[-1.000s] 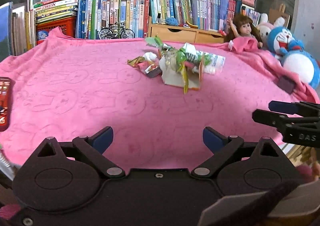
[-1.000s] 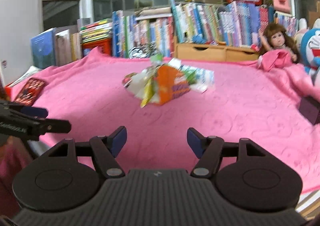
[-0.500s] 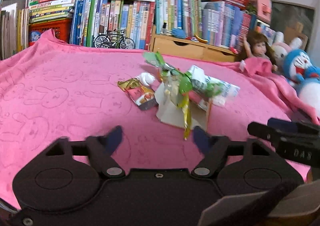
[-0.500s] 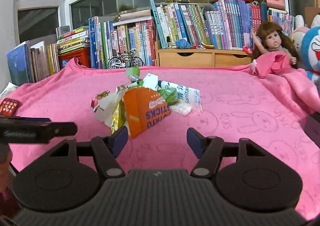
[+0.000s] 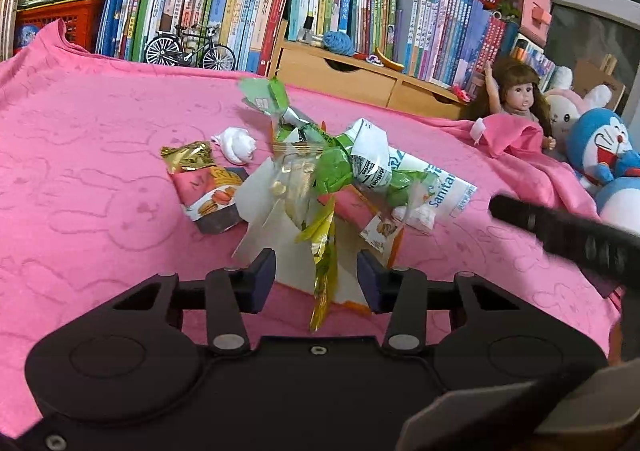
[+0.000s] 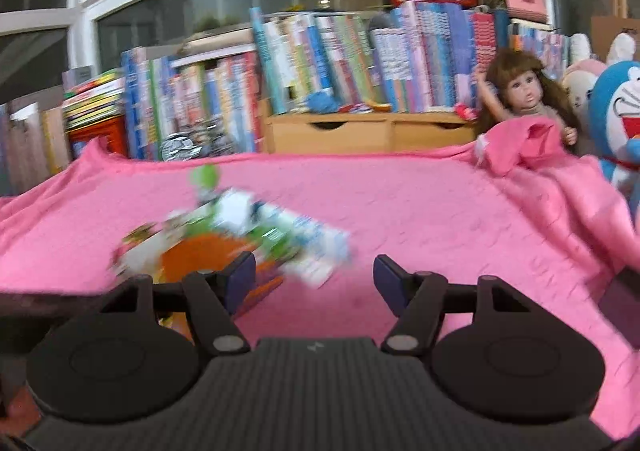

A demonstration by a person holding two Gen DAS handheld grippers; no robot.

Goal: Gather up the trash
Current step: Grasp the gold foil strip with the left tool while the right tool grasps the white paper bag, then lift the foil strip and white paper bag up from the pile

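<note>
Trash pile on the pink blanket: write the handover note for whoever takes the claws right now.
Left claw: jaws have just been closing around the near edge of the trash pile; the white wrapper and a yellow strip sit between the pads, but no squeeze is visible yet.
Right claw: open, empty, nothing but blanket between its pads; the pile lies to its left.
Things: the pile sits mid pink blanket; a macaron packet and a white tissue wad lie beside it, to its left.
Done: nothing lifted yet.
Left: finish the grip, gather every piece. No bin is in view.
</note>
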